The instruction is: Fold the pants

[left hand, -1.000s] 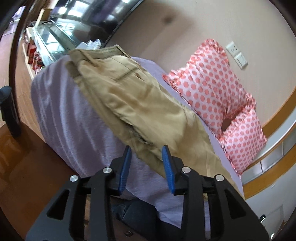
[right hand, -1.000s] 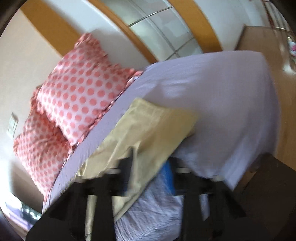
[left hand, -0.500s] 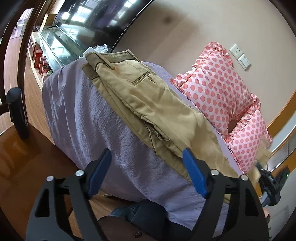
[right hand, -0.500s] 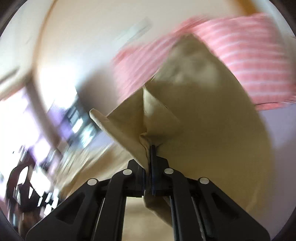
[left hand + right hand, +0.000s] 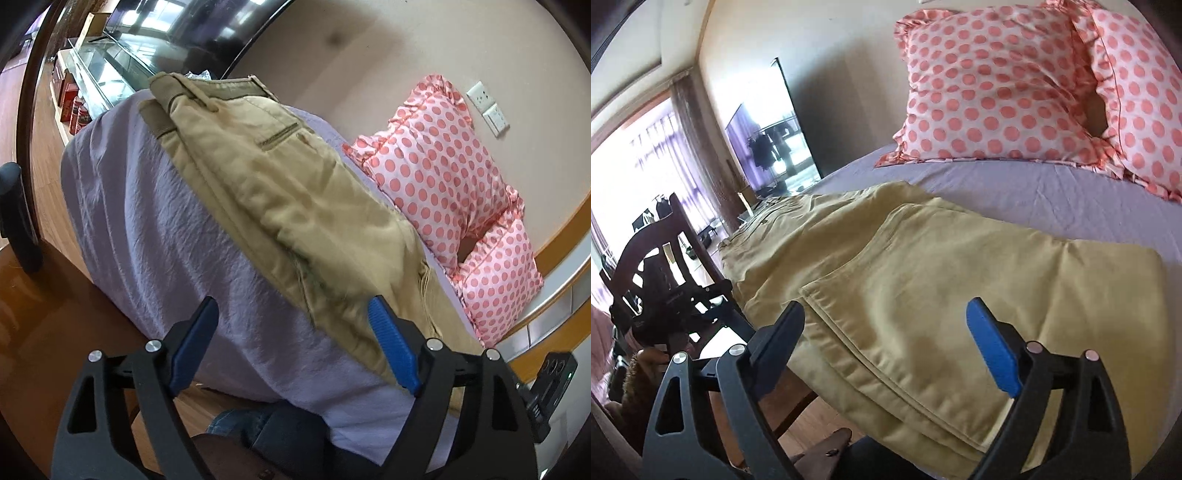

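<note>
Tan pants [image 5: 280, 192] lie along the near edge of a bed with a lilac sheet [image 5: 155, 236], waistband toward the far left. In the right wrist view the pants [image 5: 923, 280] lie folded, with the leg ends doubled back on top. My left gripper [image 5: 295, 343] is open and empty, just short of the pants' near edge. My right gripper [image 5: 890, 339] is open and empty, just above the folded leg end near the bed's edge.
Two pink polka-dot pillows [image 5: 997, 88] lean on the wall at the head of the bed. A dark wooden chair [image 5: 661, 258] stands at the left. A dark TV [image 5: 207, 22] and a glass cabinet [image 5: 103, 70] stand beyond the bed. The floor is wood.
My right gripper was shut on the leg end, carried it over the pants and has let go, now open. My left gripper opened wide and sits slightly closer to the pants.
</note>
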`<state>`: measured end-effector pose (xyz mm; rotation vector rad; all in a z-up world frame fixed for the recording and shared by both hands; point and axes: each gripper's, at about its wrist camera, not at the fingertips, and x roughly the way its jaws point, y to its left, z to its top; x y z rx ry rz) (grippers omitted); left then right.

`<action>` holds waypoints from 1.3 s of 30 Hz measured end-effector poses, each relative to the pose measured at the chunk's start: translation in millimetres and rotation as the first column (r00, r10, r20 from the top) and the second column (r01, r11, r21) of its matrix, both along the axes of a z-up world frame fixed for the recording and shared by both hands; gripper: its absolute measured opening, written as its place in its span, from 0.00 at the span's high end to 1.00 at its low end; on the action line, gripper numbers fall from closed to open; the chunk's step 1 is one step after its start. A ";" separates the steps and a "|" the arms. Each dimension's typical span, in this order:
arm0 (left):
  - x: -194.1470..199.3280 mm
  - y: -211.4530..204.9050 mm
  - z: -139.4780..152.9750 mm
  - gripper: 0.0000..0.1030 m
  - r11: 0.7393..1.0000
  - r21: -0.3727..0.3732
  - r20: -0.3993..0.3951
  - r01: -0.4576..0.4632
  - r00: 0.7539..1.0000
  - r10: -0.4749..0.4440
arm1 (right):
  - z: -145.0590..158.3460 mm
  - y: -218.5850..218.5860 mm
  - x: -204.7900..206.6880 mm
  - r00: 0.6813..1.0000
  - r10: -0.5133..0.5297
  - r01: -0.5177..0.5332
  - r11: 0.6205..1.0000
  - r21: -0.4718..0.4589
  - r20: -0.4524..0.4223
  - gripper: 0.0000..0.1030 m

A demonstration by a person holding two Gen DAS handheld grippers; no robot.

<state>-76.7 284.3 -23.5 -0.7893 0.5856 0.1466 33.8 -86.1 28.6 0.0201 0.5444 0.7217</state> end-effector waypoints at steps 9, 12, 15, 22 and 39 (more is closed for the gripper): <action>21.4 20.0 18.3 0.24 0.997 -0.014 0.034 -0.071 0.997 0.072 | -12.8 2.4 7.0 0.998 -0.003 0.004 1.000 0.020 -0.056 0.10; 26.7 37.6 30.8 0.24 0.993 -0.011 0.053 -0.119 0.991 0.119 | -14.7 -3.5 9.2 0.998 -0.020 0.022 0.999 0.033 -0.066 0.08; 39.8 62.4 22.9 0.27 0.986 -0.043 -0.011 -0.163 0.987 0.163 | -16.8 -10.1 14.2 0.996 -0.028 0.033 0.998 0.059 -0.087 0.08; 37.0 82.1 42.5 0.92 0.964 0.050 0.001 -0.261 0.965 0.261 | -11.0 -30.1 12.2 0.997 -0.041 0.047 0.994 0.097 -0.067 0.08; 97.5 -347.9 92.6 0.92 0.337 0.621 -0.147 0.708 0.528 -0.836 | 2.8 -221.2 3.4 0.903 -0.356 0.430 0.778 0.458 -0.243 0.03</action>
